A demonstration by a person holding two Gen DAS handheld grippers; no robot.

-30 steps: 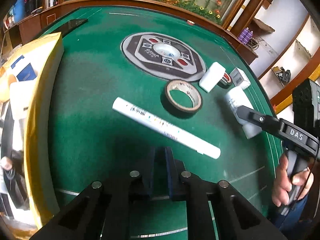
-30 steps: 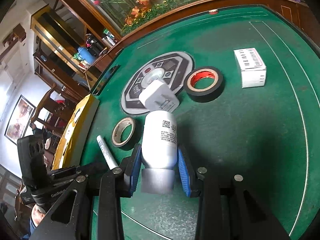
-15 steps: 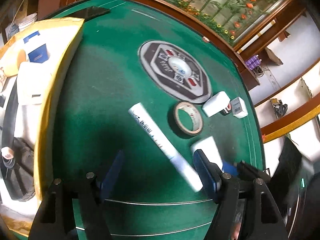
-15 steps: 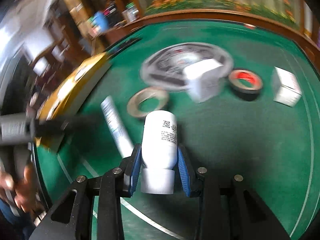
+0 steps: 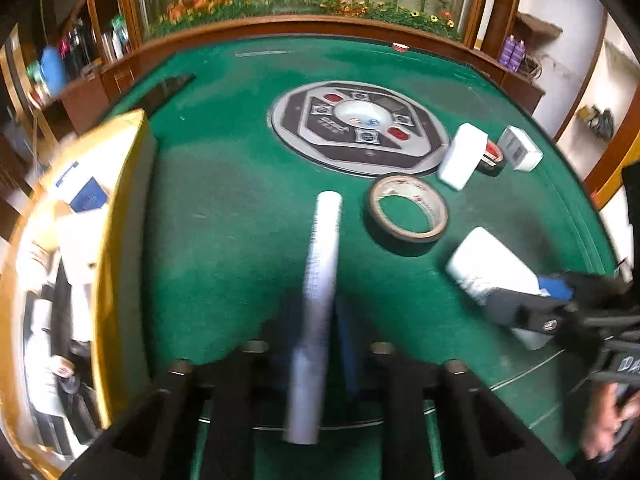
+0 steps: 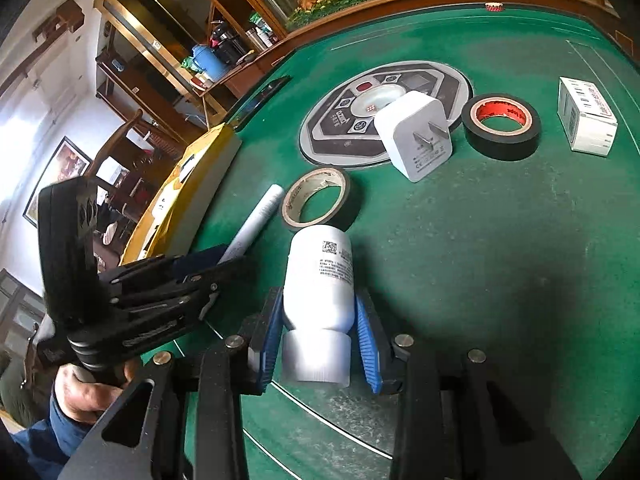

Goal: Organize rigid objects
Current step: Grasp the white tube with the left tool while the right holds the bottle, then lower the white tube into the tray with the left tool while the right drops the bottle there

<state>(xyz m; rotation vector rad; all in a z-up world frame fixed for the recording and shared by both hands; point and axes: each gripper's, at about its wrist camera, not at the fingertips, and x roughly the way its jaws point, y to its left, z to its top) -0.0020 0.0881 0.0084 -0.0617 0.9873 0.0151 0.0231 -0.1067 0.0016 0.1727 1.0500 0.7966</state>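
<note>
A long white tube (image 5: 320,280) lies on the green felt table, and my left gripper (image 5: 314,336) has its blue pads on both sides of it; the frame is blurred, so contact is unclear. The tube also shows in the right wrist view (image 6: 256,224), running into the left gripper (image 6: 208,260). My right gripper (image 6: 320,328) is shut on a white bottle (image 6: 320,280), held on its side just above the felt. The bottle also shows in the left wrist view (image 5: 492,268).
A tan tape roll (image 5: 408,212), a white charger plug (image 6: 416,136), a black tape roll with red core (image 6: 500,120) and a small white box (image 6: 586,120) lie on the felt. A grey round console (image 5: 356,128) sits mid-table. A yellow-edged box (image 5: 100,240) of items stands left.
My left gripper opened, swung round to line up with the white tube and closed in around it. My right gripper kept hold of the bottle and swung about.
</note>
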